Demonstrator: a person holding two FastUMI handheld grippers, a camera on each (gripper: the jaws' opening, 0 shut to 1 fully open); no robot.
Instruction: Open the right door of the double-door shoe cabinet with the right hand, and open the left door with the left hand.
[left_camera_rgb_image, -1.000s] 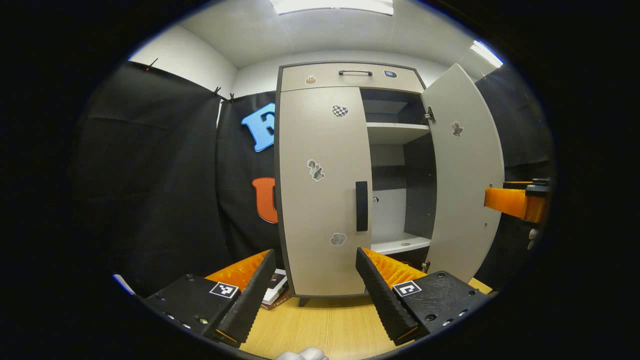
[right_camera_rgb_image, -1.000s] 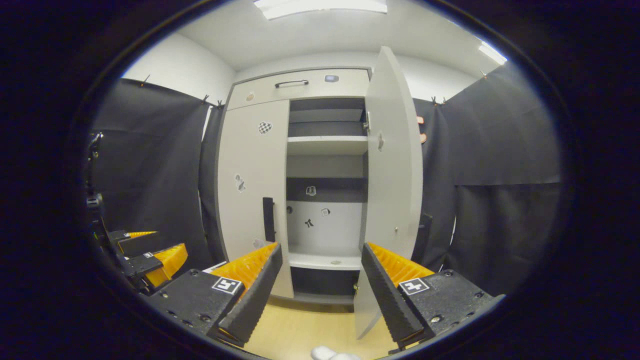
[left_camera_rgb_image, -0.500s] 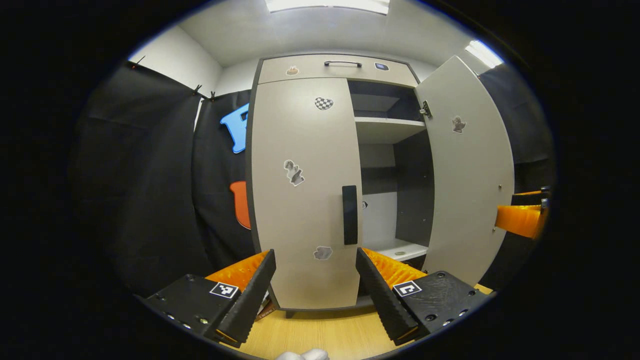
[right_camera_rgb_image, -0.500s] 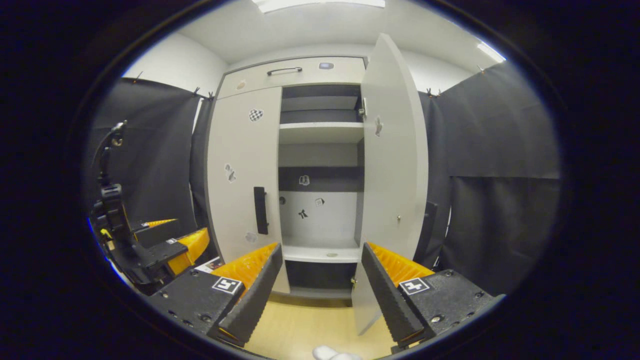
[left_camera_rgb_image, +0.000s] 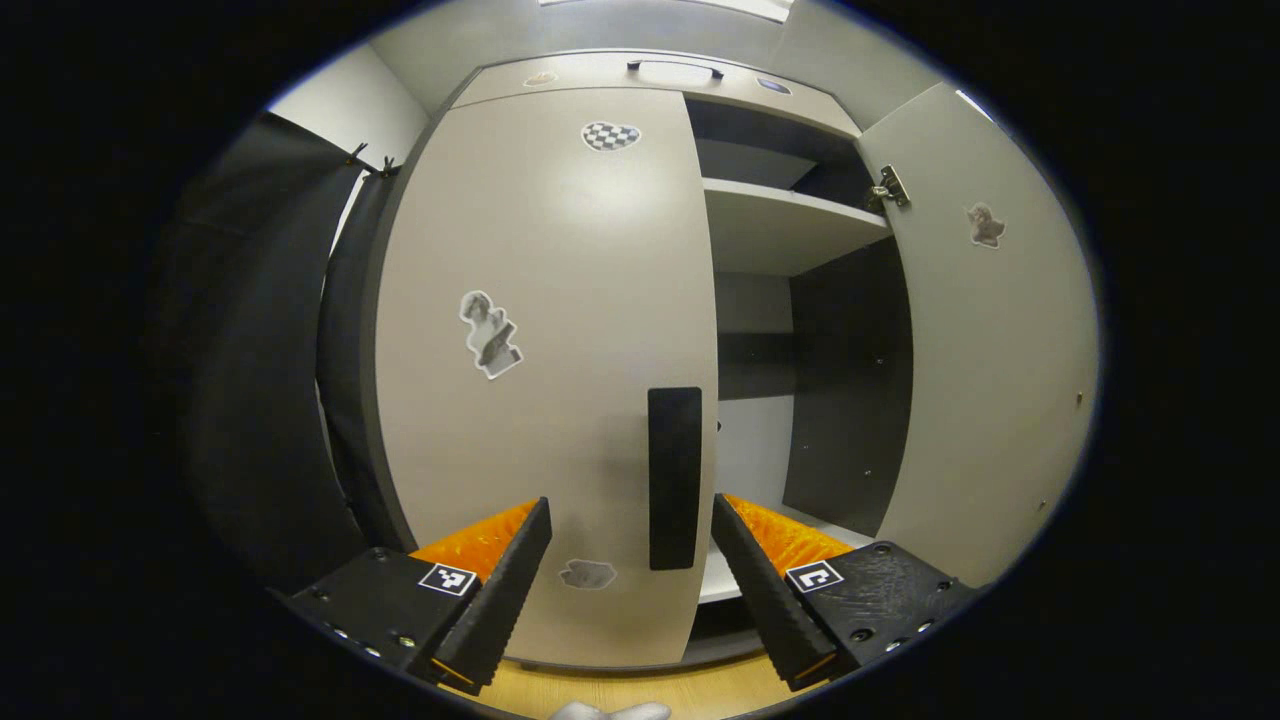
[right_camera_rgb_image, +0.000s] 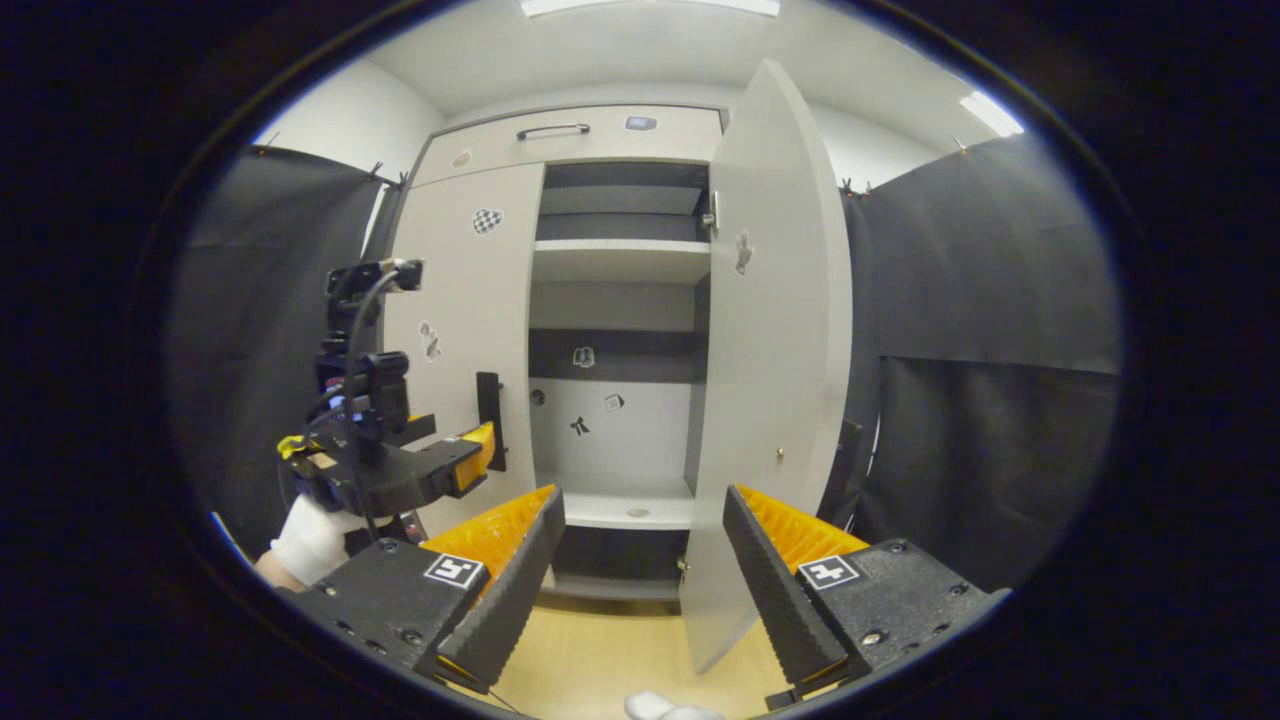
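The shoe cabinet's left door (left_camera_rgb_image: 560, 330) is closed, light grey with stickers and a black vertical handle (left_camera_rgb_image: 674, 478). My left gripper (left_camera_rgb_image: 632, 565) is open, close in front of that door, its fingers either side of the handle without touching it. The right door (left_camera_rgb_image: 985, 360) stands swung wide open. In the right gripper view the left gripper (right_camera_rgb_image: 478, 452) reaches toward the handle (right_camera_rgb_image: 489, 418), held by a white-gloved hand (right_camera_rgb_image: 310, 538). My right gripper (right_camera_rgb_image: 643, 565) is open, empty, back from the open right door (right_camera_rgb_image: 770, 370).
Inside the cabinet are white shelves (right_camera_rgb_image: 620, 262) and a dark back panel with small stickers. A top drawer with a dark handle (right_camera_rgb_image: 552, 130) sits above the doors. Black cloth hangs on both sides. The wooden floor (right_camera_rgb_image: 600, 665) lies in front.
My left gripper has moved forward right up to the left door's handle. The right gripper stays back and open; the right door remains wide open.
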